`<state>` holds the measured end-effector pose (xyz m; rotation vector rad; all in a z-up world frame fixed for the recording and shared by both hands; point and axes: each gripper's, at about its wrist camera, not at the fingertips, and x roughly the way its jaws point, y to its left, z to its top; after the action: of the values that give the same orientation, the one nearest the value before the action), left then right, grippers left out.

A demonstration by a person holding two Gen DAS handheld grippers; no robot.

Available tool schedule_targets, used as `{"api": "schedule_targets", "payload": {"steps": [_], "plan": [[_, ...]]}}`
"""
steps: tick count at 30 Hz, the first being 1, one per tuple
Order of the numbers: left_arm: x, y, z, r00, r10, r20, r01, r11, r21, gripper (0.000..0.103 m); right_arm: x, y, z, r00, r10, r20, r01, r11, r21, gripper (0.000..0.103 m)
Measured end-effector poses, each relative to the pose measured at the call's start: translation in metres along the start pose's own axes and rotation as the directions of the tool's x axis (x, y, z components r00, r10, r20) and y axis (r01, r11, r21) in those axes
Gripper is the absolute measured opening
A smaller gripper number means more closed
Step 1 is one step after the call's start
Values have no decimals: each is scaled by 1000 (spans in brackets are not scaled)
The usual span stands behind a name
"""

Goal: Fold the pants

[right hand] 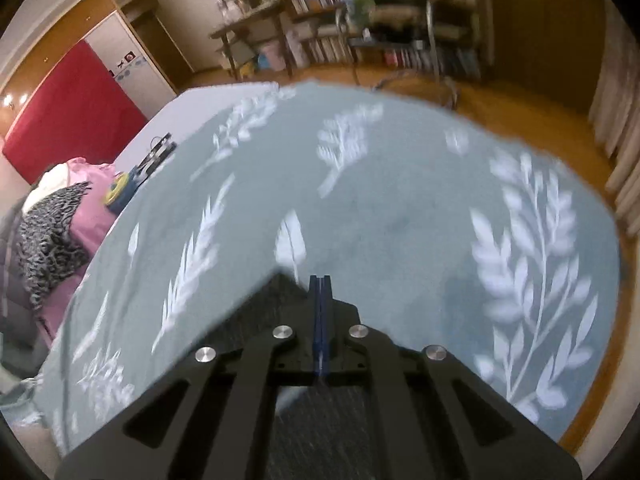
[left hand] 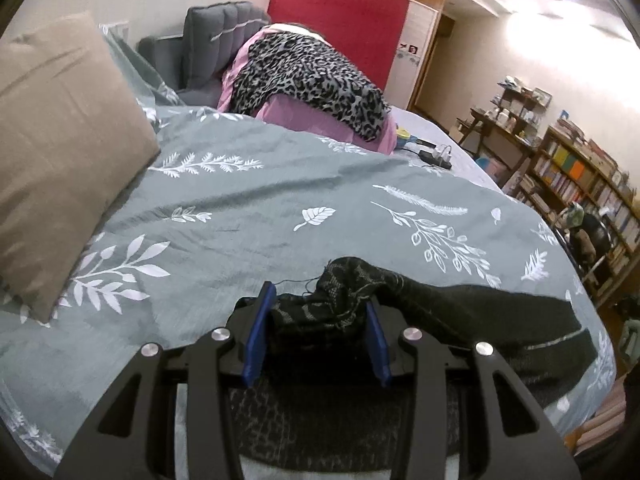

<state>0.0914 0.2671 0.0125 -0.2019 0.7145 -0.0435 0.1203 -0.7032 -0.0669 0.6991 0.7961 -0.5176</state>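
pants point(left hand: 460, 312): dark, bunched on the bed's leaf-print duvet point(left hand: 248, 200), no tidy fold I can see | left gripper point(left hand: 318, 320): pinching a wad of their fabric | right gripper point(right hand: 320, 292): pressed together at a fabric corner, hold unclear | progress: early, I judge; folds remain

This is a bedroom in a home. A bed point(left hand: 248, 184) with a grey-green leaf-print cover fills the middle, a tan pillow point(left hand: 60, 140) at nine o'clock and a heap of clothes point(left hand: 308, 80) at twelve before a red wardrobe panel point(left hand: 340, 20). At three o'clock crowded bookshelves point(left hand: 580, 184) and a cluttered wooden desk point(left hand: 504, 128) line the wall above a wood floor point(right hand: 540, 128).
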Motion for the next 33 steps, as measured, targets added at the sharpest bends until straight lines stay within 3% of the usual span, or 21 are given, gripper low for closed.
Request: {"api": "schedule_targets", "payload": {"steps": [1,3,4,6,9,12,18,31,33], "plan": [[-2,-1,-2,1000,-4,1,4,1000,-2,42,2,-14,-10,999,31,-22,-29,998,52,12],[-6,-2,-6,1000,-9,0,9,1000,-11,42,9,-34,-26,992,115,-53,-107,985,132,50],[-7,-3,-7,1000,-9,1,9,1000,-10,42,13,-38,-35,986,158,-59,-147,977,153,54],[-8,-6,-7,1000,0,1,0,1000,2,42,17,-36,-45,978,196,-67,-184,971,154,55],[-7,-9,-6,1000,11,0,-11,1000,7,42,27,-23,-57,945,310,-101,-288,940,185,55],[-4,-10,-6,1000,17,-3,-17,1000,-1,42,48,-13,-63,922,350,-163,-310,923,229,55],[4,-4,-6,999,26,-21,-27,1000,-16,42,88,-13,-74,944,211,-252,-155,962,224,55],[18,6,-6,998,35,-49,-37,999,-37,42,118,19,-61,958,158,-240,-119,978,169,57],[21,7,-7,998,39,-56,-42,998,-40,42,128,18,-60,961,143,-236,-100,978,185,53]]}}
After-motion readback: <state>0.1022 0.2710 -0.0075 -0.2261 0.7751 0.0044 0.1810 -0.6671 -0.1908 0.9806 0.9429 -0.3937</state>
